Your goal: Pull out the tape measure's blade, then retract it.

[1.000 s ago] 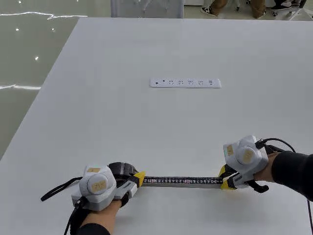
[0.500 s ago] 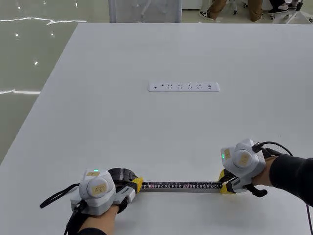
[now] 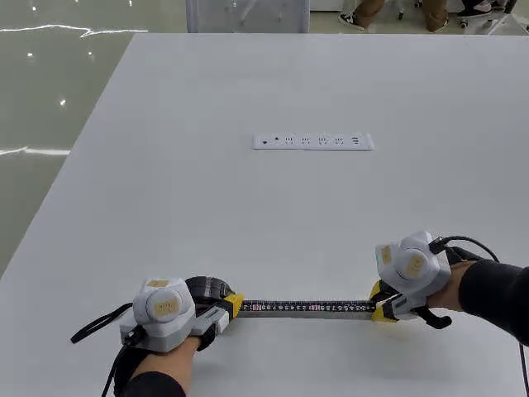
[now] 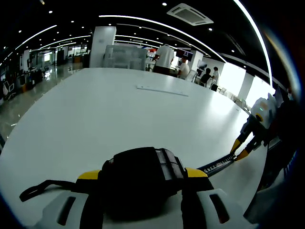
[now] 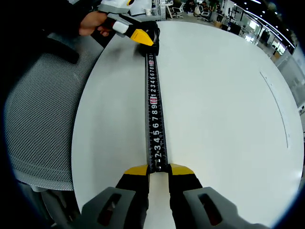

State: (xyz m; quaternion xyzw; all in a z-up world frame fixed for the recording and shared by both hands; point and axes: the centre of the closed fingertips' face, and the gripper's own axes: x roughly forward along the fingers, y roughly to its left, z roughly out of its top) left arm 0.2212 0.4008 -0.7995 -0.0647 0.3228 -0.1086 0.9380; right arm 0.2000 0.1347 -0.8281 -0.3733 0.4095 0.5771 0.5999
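Observation:
A black tape measure case [image 4: 142,179] sits between the yellow-tipped jaws of my left gripper [image 3: 225,308], which is shut on it at the near left of the white table. Its dark blade [image 3: 306,308] with printed numbers lies pulled out flat along the table's near edge. My right gripper [image 3: 380,303] is shut on the blade's end [image 5: 157,167], at the near right. In the right gripper view the blade [image 5: 154,114] runs straight away to the case [image 5: 151,34] and the left gripper [image 5: 136,34]. A black wrist strap [image 3: 97,321] trails left from the case.
A white power strip [image 3: 312,141] lies mid-table, well beyond the blade. The table's left edge [image 3: 58,178] drops to a glossy floor. A grey mesh chair [image 5: 43,109] stands beside the near edge. People stand in the far background [image 4: 167,57].
The blade's drawn-out length looks about the same across the frames. Both grippers keep their holds; the small shifts in the picture look like head camera movement.

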